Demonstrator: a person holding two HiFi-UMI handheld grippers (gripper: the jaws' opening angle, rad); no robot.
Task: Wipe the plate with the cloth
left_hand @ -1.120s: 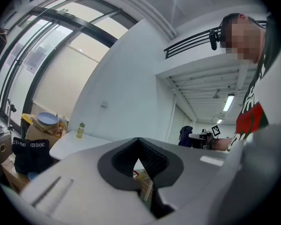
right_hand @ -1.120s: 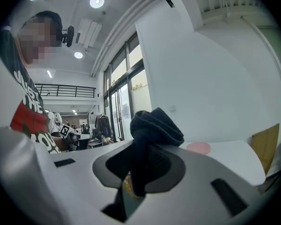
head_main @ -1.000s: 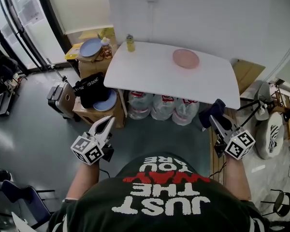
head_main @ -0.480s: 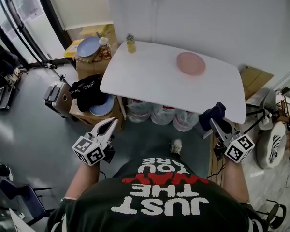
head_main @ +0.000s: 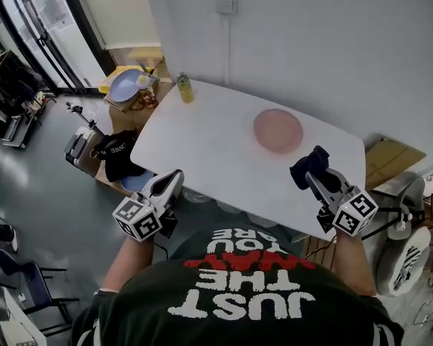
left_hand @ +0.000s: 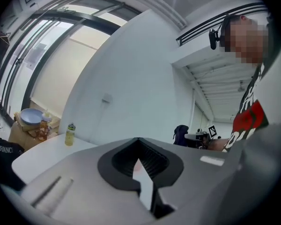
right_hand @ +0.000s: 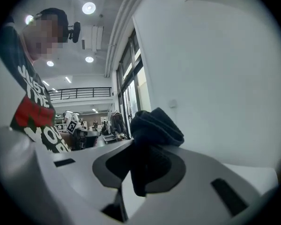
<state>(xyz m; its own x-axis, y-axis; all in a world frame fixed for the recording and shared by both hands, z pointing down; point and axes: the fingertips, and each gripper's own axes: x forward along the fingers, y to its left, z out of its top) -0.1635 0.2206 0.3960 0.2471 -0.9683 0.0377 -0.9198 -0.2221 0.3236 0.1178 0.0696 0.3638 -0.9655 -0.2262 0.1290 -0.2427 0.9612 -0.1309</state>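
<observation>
A pink plate [head_main: 278, 130] lies on the white table [head_main: 202, 150], right of its middle. My right gripper [head_main: 310, 173] is shut on a dark blue cloth [head_main: 307, 166], which hangs over the table's near right part, short of the plate; in the right gripper view the cloth [right_hand: 152, 135] bunches up between the jaws. My left gripper [head_main: 172, 182] is shut with nothing in it and sits at the table's near left edge. In the left gripper view [left_hand: 139, 161] a sliver of the plate shows through the closed jaws.
A yellow-green can [head_main: 184, 89] stands at the table's far left corner. Left of the table, a box carries a blue plate [head_main: 124, 85] and small items; a black bag [head_main: 115, 153] and a suitcase [head_main: 78, 146] sit on the floor. The wall runs behind the table.
Both grippers have moved forward to the table: the right one with the cloth is now over the tabletop near the plate, the left one at the near edge. The table looms closer.
</observation>
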